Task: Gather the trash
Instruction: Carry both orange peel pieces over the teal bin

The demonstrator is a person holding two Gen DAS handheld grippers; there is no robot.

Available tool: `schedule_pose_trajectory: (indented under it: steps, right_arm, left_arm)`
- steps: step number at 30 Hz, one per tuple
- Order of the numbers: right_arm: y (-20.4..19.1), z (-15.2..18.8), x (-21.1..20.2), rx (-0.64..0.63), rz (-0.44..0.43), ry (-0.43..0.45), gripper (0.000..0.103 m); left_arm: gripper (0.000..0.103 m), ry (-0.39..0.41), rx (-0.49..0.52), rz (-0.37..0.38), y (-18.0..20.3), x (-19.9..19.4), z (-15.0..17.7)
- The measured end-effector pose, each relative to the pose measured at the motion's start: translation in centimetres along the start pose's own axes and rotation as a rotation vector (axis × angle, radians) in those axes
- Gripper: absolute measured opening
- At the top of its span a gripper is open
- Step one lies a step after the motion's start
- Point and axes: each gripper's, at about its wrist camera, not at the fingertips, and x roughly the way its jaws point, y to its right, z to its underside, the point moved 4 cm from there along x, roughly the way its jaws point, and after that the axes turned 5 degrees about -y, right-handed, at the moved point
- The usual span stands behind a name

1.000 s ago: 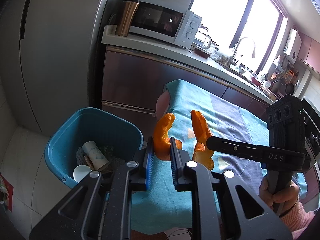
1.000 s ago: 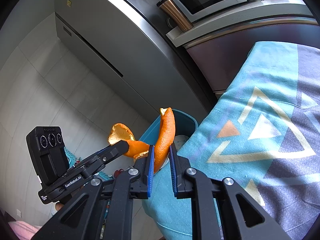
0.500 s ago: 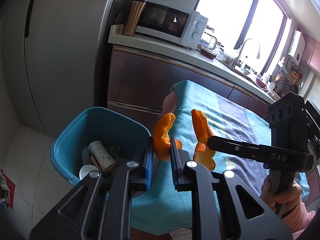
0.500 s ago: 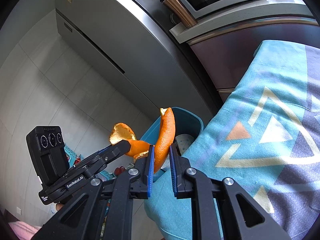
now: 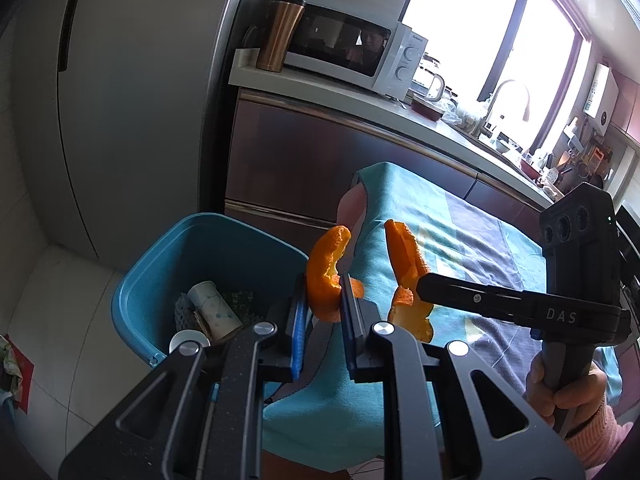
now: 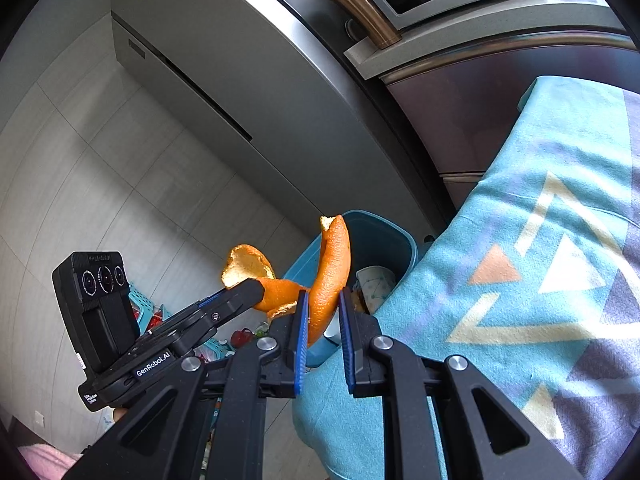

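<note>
Orange peel, left: curved strip [image 5: 326, 276], bright waxy rind outside, pale ragged pith inside; held in the air just beside the bin's near rim.
Orange peel, right: longer arched strip [image 6: 330, 276] with a torn tip, held in the air over the table's edge, near the bin.
Left gripper: [image 5: 322, 328] black angular frame with ribbed blue pads; its fingers are clamped on the left peel's lower end.
Right gripper: [image 6: 324, 330] same build; its fingers pinch the base of the right peel, which stands up between them.
Bin: [image 5: 156, 280] smooth teal plastic with rounded corners, on the floor against the table's corner.
Bin contents: a patterned paper cup [image 5: 214, 310] on its side, plus mesh-like scraps.
Table: covered by a woven teal cloth [image 6: 520, 208] with cream, orange and purple triangles.
Floor: pale glossy tiles [image 5: 52, 288].
Background: brushed steel fridge [image 5: 132, 92], white microwave [image 5: 352, 54], copper tumbler [image 5: 278, 34].
</note>
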Motion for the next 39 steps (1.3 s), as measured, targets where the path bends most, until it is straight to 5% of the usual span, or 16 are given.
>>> schedule_pose_trajectory:
  steps: [39]
  right_arm:
    - [-2.0, -0.5, 3.6, -0.042, 0.014, -0.065, 0.014]
  left_arm:
    - [0.016, -0.02, -0.054, -0.075, -3.3, 1.2, 0.2]
